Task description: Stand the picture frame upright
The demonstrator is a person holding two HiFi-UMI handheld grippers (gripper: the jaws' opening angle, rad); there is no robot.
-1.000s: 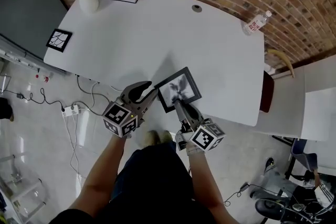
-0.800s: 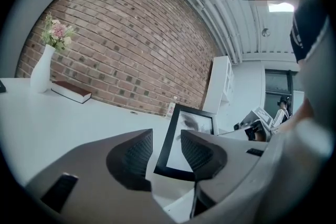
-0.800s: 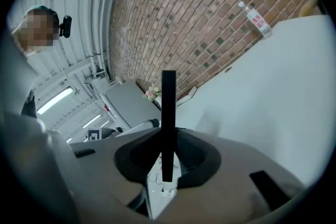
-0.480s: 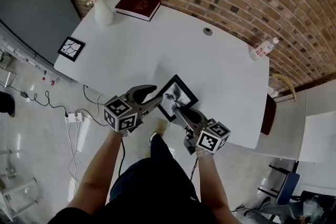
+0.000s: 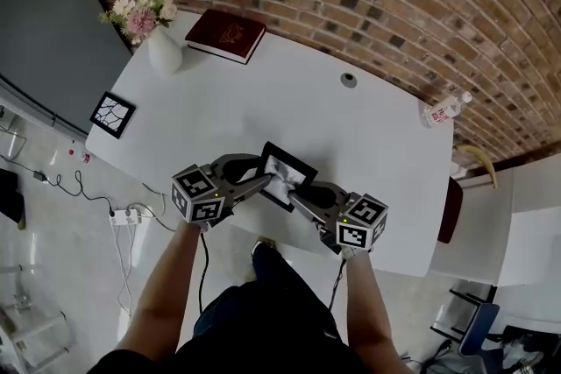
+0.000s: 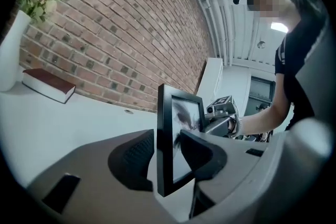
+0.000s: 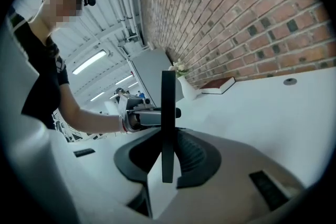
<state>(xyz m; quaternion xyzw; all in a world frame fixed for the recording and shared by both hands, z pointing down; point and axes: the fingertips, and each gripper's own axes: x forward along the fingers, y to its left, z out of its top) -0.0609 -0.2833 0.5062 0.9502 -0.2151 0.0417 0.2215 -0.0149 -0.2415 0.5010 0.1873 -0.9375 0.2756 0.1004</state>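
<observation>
The black-rimmed rectangular picture frame (image 5: pixel 286 174) is upright at the near edge of the white table (image 5: pixel 377 136), between the two grippers. The right gripper (image 5: pixel 294 194) is clamped on its right side. The left gripper (image 5: pixel 263 172) has its jaws (they have just been opening) either side of the left edge, not squeezing it.
</observation>
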